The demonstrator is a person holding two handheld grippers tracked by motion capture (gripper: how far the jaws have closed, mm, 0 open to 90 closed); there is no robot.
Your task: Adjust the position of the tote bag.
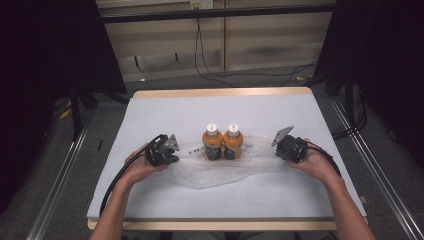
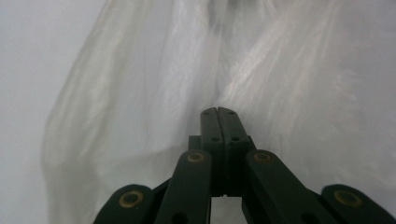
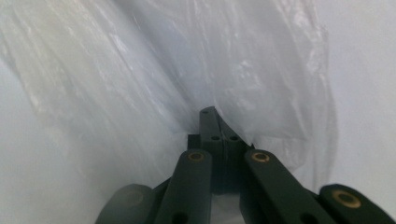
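Thin, translucent plastic bag (image 1: 220, 167), crinkled and glossy, spread flat across the middle of a matte pale-grey table (image 1: 165, 112) with a light wooden edge. Two squat orange bottles (image 1: 223, 142) with white caps and dark lower labels, upright, side by side and touching, at the bag's centre. Left gripper (image 1: 167, 153) at the bag's left end, black jaws pressed together, film bunched right at the tips; pinching the bag (image 2: 154, 93) there. Right gripper (image 1: 281, 148) at the bag's right end, jaws likewise pressed together, a fold of film (image 3: 261, 93) draped over and caught at the tips.
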